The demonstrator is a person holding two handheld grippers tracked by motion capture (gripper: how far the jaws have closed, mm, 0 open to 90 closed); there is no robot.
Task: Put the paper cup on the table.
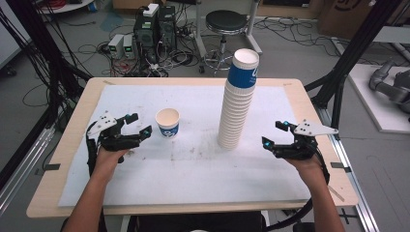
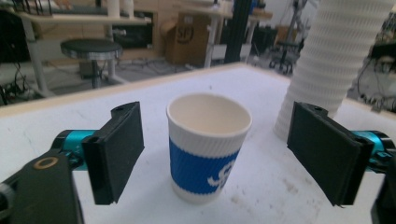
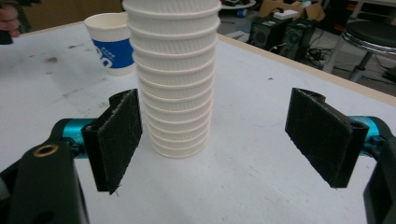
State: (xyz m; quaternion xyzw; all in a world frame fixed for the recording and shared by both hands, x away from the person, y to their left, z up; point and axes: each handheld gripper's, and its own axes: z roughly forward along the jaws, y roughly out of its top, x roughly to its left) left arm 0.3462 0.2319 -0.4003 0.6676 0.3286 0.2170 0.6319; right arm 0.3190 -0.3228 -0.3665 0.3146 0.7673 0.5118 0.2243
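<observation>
A single paper cup (image 1: 168,123) with a blue band stands upright and empty on the white mat (image 1: 145,179). My left gripper (image 1: 138,124) is open just to its left; in the left gripper view the cup (image 2: 208,147) stands ahead between the wide jaws, untouched. A tall stack of white ribbed cups (image 1: 237,99), topped by a blue-banded one, stands mid-table. My right gripper (image 1: 273,134) is open to the right of the stack's base. The right gripper view shows the stack (image 3: 175,77) ahead between the jaws, and the single cup (image 3: 111,43) behind it.
The mat covers a wooden table (image 1: 309,111). Beyond the far edge stand a black stool (image 1: 225,23), computer boxes (image 1: 154,26) and tangled cables. Black frame posts (image 1: 355,48) rise at the right. The mat's near half is bare.
</observation>
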